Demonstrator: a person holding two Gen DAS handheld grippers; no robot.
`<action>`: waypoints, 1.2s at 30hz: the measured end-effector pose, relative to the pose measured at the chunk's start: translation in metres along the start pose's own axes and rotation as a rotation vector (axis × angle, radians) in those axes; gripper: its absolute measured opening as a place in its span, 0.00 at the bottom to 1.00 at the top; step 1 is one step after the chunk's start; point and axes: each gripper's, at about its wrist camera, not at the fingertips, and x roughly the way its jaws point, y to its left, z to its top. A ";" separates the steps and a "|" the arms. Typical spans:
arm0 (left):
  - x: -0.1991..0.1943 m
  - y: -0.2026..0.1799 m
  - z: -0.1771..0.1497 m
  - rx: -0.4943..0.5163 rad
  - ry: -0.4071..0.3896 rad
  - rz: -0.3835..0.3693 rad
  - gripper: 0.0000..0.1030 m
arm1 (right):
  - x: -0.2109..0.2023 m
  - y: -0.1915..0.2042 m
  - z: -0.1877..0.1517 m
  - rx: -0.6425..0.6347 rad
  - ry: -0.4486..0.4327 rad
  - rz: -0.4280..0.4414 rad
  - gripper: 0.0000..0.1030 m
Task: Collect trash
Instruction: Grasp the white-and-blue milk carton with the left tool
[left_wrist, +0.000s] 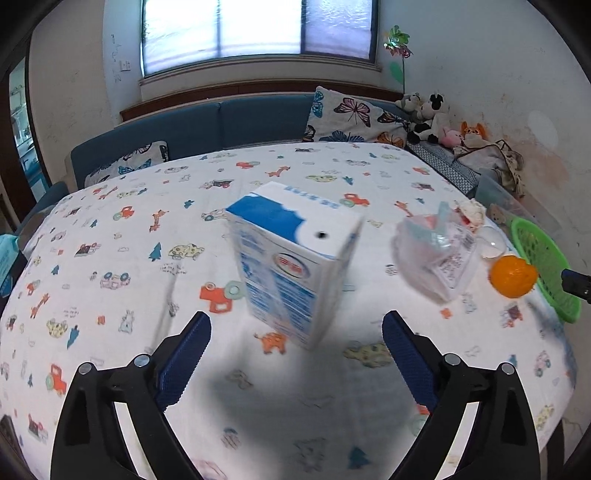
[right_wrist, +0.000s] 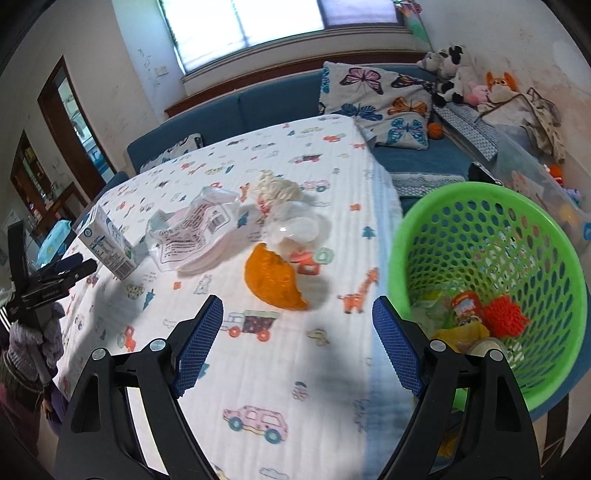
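A blue-and-white milk carton (left_wrist: 291, 262) stands on the patterned tablecloth, just ahead of my open, empty left gripper (left_wrist: 295, 332); it also shows in the right wrist view (right_wrist: 107, 242). A clear plastic package (left_wrist: 436, 254) (right_wrist: 192, 232), an orange peel (left_wrist: 513, 276) (right_wrist: 275, 282), a clear plastic lid (right_wrist: 295, 230) and a crumpled tissue (right_wrist: 277, 190) lie on the cloth. My right gripper (right_wrist: 297, 317) is open and empty, just short of the peel. A green basket (right_wrist: 487, 236) at the right holds several bits of trash.
The table's right edge drops to a blue sofa (right_wrist: 424, 155) with butterfly pillows (right_wrist: 376, 99) and plush toys (right_wrist: 454, 66). A clear storage bin (right_wrist: 543, 184) sits behind the basket. My left gripper shows at the left of the right wrist view (right_wrist: 70, 269).
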 end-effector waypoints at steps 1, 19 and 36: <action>0.004 0.003 0.001 0.003 0.000 -0.002 0.88 | 0.002 0.003 0.001 -0.004 0.002 0.001 0.80; 0.038 0.031 0.022 0.058 -0.049 -0.160 0.92 | 0.026 0.026 0.008 -0.030 0.050 -0.014 0.81; 0.048 0.020 0.021 0.151 -0.075 -0.235 0.92 | 0.052 0.027 0.011 -0.043 0.102 -0.037 0.81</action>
